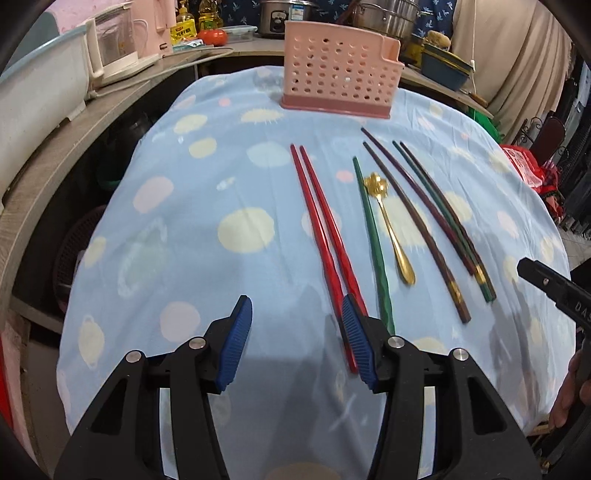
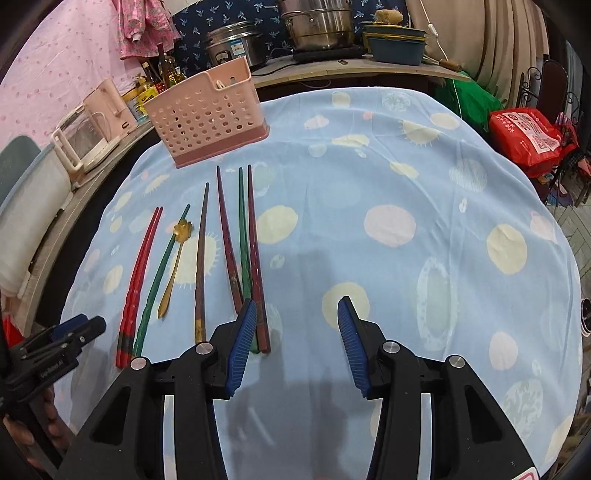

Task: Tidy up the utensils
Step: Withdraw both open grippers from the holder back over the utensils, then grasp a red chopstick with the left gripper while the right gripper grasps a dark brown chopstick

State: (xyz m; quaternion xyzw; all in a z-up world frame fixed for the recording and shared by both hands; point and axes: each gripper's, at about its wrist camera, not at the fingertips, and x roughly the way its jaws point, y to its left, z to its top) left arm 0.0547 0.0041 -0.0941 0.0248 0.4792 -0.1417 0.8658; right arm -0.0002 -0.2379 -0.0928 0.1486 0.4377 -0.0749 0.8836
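Observation:
A pink perforated utensil basket [image 1: 338, 70] stands at the far side of the blue spotted tablecloth; it also shows in the right wrist view [image 2: 205, 118]. In front of it lie two red chopsticks [image 1: 321, 236], a green chopstick [image 1: 373, 243], a gold spoon [image 1: 391, 232], and several dark purple, brown and green chopsticks [image 1: 436, 221]. The same row shows in the right wrist view: red pair [image 2: 138, 280], spoon [image 2: 173, 266], dark ones [image 2: 243, 254]. My left gripper [image 1: 297, 314] is open and empty just left of the red pair's near ends. My right gripper [image 2: 297, 314] is open and empty, right of the dark chopsticks.
A counter [image 1: 74, 122] curves round the left with a white appliance [image 1: 110, 44], bottles and a tomato. Pots [image 2: 317, 26] and blue basins [image 2: 395, 44] stand behind. A red bag [image 2: 524, 136] sits off the table's right edge.

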